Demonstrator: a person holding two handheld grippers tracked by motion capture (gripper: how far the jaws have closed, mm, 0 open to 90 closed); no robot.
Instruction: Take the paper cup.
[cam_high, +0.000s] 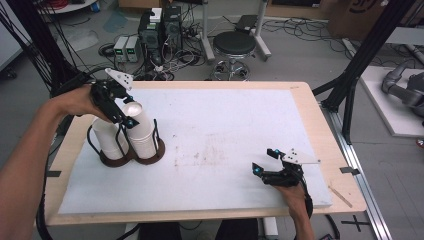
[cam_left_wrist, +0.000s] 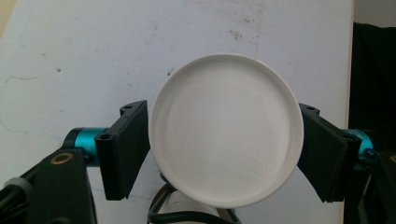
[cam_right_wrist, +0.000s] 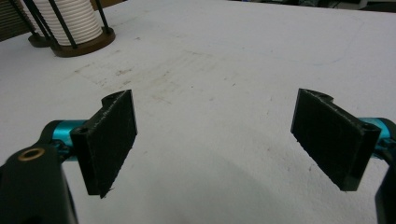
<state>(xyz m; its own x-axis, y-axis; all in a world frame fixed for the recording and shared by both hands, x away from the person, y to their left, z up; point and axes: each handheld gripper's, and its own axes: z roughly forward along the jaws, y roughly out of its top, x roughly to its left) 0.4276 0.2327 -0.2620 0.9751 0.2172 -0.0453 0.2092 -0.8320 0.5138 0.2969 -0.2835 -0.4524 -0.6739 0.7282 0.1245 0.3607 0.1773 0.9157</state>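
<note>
Two stacks of upturned white paper cups stand in a brown holder with black wire rods, at the left of the white mat. In the left gripper view, the flat bottom of the top cup sits between the black jaws, and both pads touch its sides. My left gripper is at the top of the right stack, shut on that top cup. The left stack stands beside it. My right gripper rests low at the mat's front right, open and holding nothing.
The white mat covers a wooden table. The right gripper view shows a cup stack and its holder base far off at the upper left. On the floor beyond the table are a black stool, computer boxes and cables.
</note>
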